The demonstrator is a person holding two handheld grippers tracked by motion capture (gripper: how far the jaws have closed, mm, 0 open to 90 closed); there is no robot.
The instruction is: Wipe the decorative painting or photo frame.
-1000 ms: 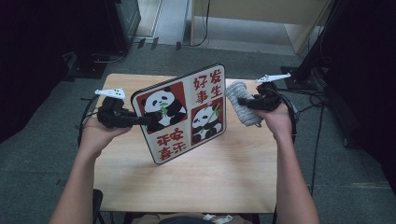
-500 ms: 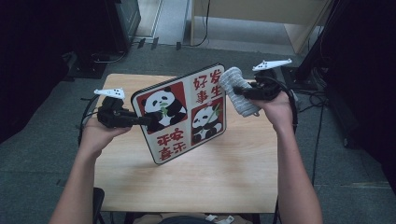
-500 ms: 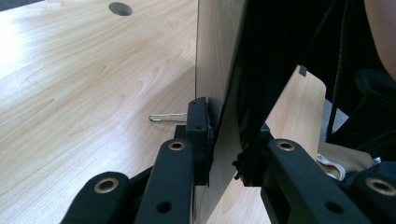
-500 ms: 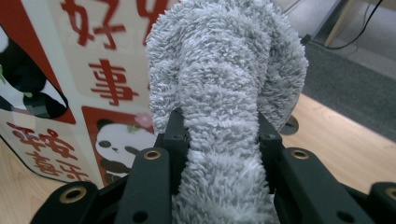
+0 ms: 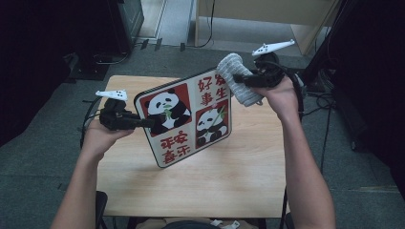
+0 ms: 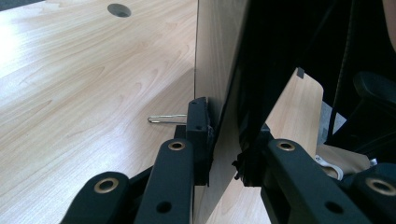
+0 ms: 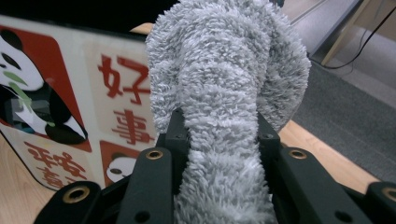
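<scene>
Grey fluffy cloth is clamped between the jaws of the right gripper, and it sits at the upper right corner of the panda board, touching or almost touching the printed face there. In the right gripper view the cloth bulges out above the two black jaws, which squeeze it at the middle, and the board stands just beside it with its red signs and pandas.

The left gripper is closed on the left edge of the board and holds it tilted above the wooden table. In the left gripper view the thin board goes straight up between the pads, so this grip looks firm.

I judge that the work is wiping the board, and that it is at an early or middle stage: both things are already picked up and brought together, but the cloth is at one corner only. The lower panels, near the left gripper, seem not yet reached. I cannot tell from the pictures if the face is clean or dirty anywhere. What is left, I think, is to pass the cloth over the rest of the face and then put both things down on the table.
</scene>
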